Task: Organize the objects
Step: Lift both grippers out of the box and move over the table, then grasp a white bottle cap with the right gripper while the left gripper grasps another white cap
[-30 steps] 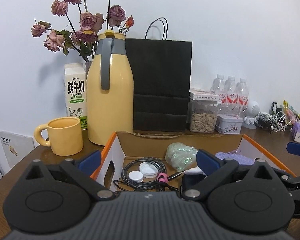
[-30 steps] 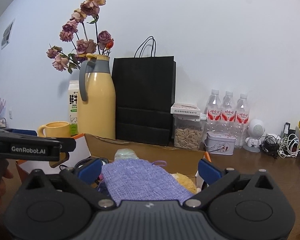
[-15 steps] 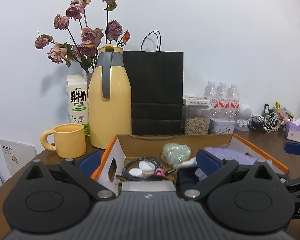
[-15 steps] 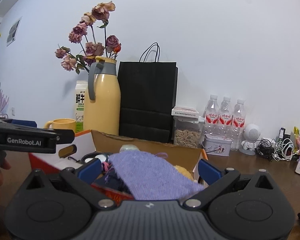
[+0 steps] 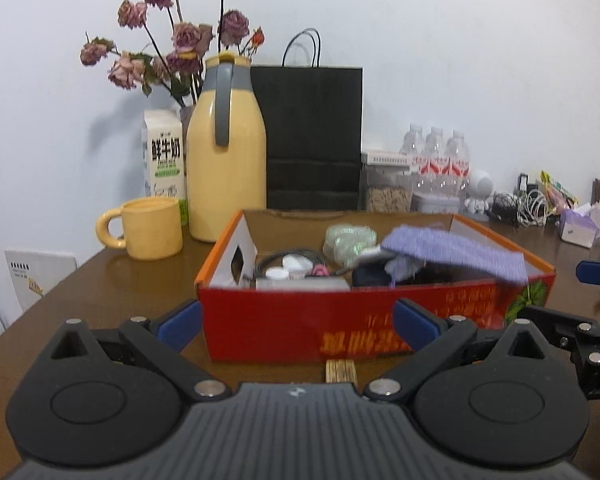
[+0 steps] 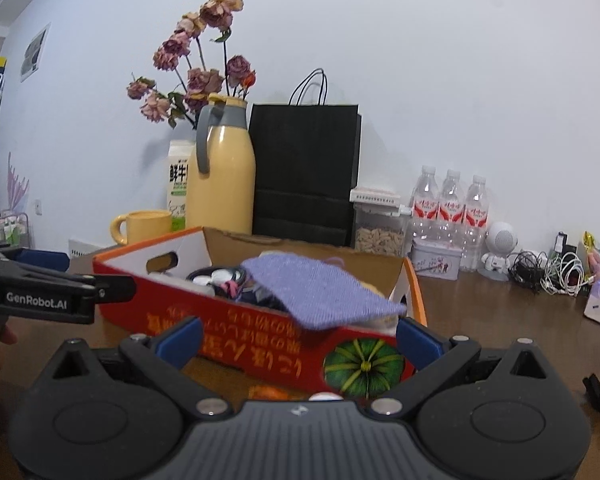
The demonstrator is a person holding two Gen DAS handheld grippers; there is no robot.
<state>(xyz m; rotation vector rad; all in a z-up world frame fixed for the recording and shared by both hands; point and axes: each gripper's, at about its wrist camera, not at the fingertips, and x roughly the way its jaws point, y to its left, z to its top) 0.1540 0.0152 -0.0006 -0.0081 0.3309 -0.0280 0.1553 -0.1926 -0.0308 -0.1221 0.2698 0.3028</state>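
A: We've got the box (image 5: pixel 340 320) on the tabletop (image 5: pixel 100 292), purple cloth (image 5: pixel 456 248) draped over its right end, overhanging the front wall.
B: Long axis?
A: Left-right across both views. The box sits dead ahead of both claws.
B: Claws?
A: Left claw (image 5: pixel 296 326) released, empty. Right claw (image 6: pixel 298 338) likewise, nearer the cloth; we'd judge it takes that.

Open red cardboard box with orange rim (image 5: pixel 284 322) (image 6: pixel 260 326), upright on brown wooden table, yellow print on front wall. Inside: lilac woven cloth (image 5: pixel 456 250) (image 6: pixel 320 290) draped on top, one corner overhanging front wall; coiled black cable (image 5: pixel 278 258); two white round caps (image 5: pixel 286 266); crumpled greenish clear plastic (image 5: pixel 350 240); small pink item (image 5: pixel 320 270).
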